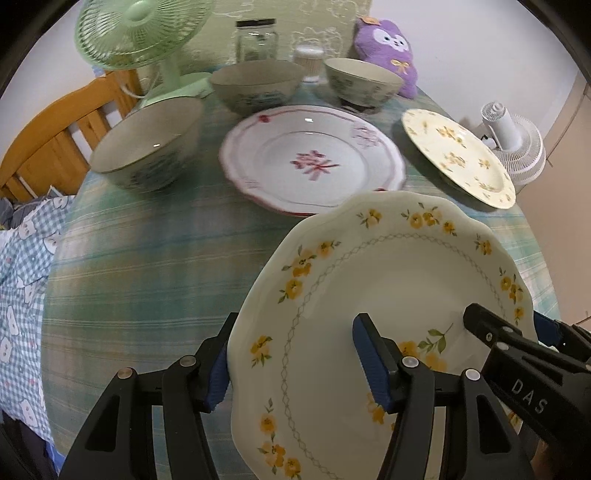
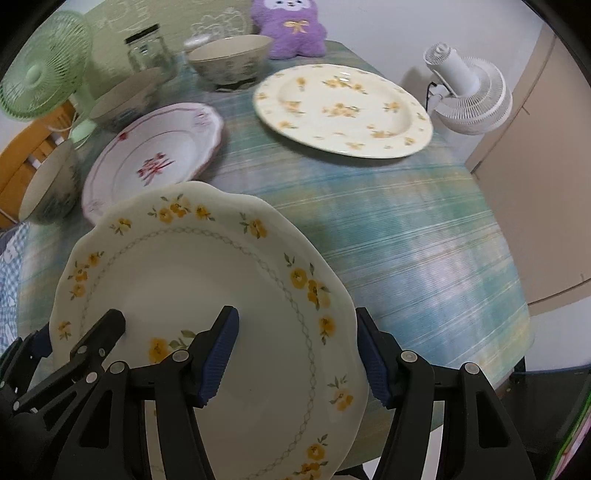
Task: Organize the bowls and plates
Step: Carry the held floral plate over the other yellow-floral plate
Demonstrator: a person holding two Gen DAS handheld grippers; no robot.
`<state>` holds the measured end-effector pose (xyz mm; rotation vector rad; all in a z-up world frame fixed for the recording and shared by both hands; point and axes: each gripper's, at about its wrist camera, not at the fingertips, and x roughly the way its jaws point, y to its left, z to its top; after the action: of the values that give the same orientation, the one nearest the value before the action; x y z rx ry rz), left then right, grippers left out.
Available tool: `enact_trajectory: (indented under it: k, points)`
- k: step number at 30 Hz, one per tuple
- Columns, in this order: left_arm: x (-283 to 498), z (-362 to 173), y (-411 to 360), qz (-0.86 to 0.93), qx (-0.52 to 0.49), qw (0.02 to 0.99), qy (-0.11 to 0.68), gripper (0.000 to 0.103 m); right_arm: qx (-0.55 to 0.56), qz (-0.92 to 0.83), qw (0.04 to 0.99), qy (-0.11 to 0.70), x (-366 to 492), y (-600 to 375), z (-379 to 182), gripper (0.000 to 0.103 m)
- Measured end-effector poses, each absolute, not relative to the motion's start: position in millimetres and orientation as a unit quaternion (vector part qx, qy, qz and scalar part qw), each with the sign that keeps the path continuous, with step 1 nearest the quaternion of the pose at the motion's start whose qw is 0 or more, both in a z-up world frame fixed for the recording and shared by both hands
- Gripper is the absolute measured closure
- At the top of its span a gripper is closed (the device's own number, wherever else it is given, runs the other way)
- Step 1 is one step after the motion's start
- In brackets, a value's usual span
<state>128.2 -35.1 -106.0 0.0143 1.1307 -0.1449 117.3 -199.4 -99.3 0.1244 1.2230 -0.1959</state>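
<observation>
While both grippers tilt steeply down, left [image 1: 295, 363] and right [image 2: 297, 360] jaws clamp the scalloped plate's [image 1: 388, 280] rim.

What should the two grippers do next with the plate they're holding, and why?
Probably carry the scalloped yellow-flower plate, pinched at opposite rims by the left gripper and right gripper, forward over the red-flower plate to stack them.

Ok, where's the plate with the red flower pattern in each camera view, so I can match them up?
Left wrist view: the red-flowered plate lies upper centre, just beyond the held yellow-flowered plate.
Right wrist view: the same plate sits left of centre, above the held plate's far rim.
Shared landmark: the purple plush toy at the table's far edge, top right in the left view and top centre in the right.
</observation>
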Motion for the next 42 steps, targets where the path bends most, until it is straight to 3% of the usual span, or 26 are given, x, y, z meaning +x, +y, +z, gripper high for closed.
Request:
enact_trajectory:
  k: [14,28,31,32,42]
  points:
    - [147,-119,-129,-0.027,-0.012,0.835,0.549,0.041,0.038,-0.059,0.808,0.585,145,-292,-113,0.038]
    - [156,-127,-148,0.004,-0.035,0.821,0.57,0.041,0.043,-0.015,0.802,0.595,162,-321,-121,0.036]
    - [154,-116,-151,-0.004,-0.02,0.827,0.561,0.033,0.057,-0.013,0.807,0.588,162,-325,-114,0.031]
    - [154,-112,-154,-0.008,-0.015,0.83,0.557,0.025,0.056,-0.014,0.81,0.584,161,-326,-111,0.028]
    - [164,-67,-147,-0.052,0.0,0.853,0.52,0.019,0.054,-0.026,0.855,0.515,158,-322,-50,0.025]
